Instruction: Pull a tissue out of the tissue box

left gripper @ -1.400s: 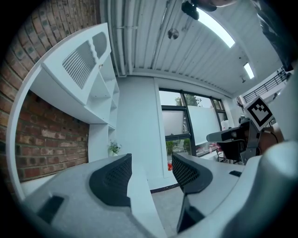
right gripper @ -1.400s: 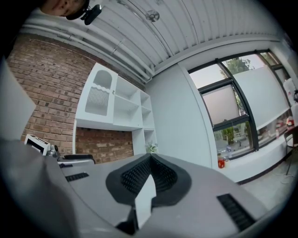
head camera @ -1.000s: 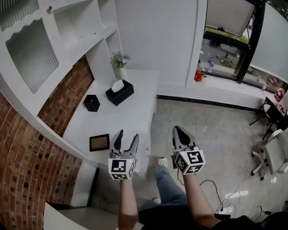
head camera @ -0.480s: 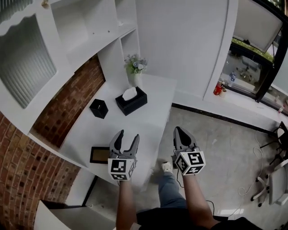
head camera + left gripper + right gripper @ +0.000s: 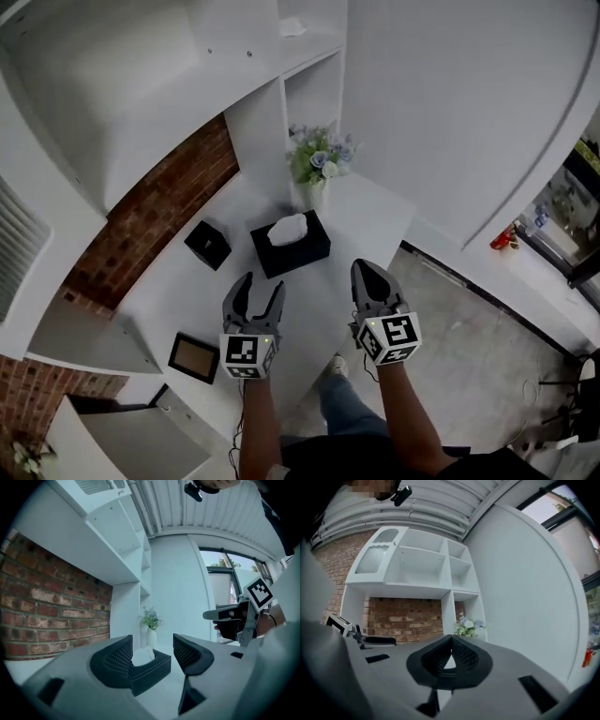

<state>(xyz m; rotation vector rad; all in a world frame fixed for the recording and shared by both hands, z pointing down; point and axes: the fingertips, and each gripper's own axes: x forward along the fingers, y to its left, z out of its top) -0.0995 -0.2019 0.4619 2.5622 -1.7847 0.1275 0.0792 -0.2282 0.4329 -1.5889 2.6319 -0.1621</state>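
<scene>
1. The black, leather-look tissue box [image 5: 292, 249] sits on the long white counter [image 5: 178, 300]. A puff of white tissue [image 5: 288, 228] sticks up from the slot on top. That puff is the bit to grab.
2. Left gripper [image 5: 260, 285]: jaws wide apart, nothing in them. It's up in the air near the box, not touching it. In the left gripper view the box shows right in the gap btwn the jaws, so I think it's being lined up for the grab.
3. Right gripper [image 5: 364, 270]: jaws pressed together at the tips, holding nothing. It hangs out by the counter's edge, off to the side of the box. Prob. kept there to stay out of the way, or to be ready to hold the box down.
4. Other stuff:
   - A white vase w/ pale flowers [image 5: 317, 167] is just behind the box.
   - A small black cube-shaped box [image 5: 208, 244] is to the left of the tissue box, not touching it.
   - A flat dark picture frame [image 5: 194, 357] lies near the counter's near end.
   - A red brick wall [image 5: 159, 211] runs along the back.
5. The pull hasn't begun, and the tissue is in its box. Next, the left gripper needs to go fwd & down onto the puff and pinch it softly.
6. The box looks light, so it might lift up w/ the tissue.
</scene>
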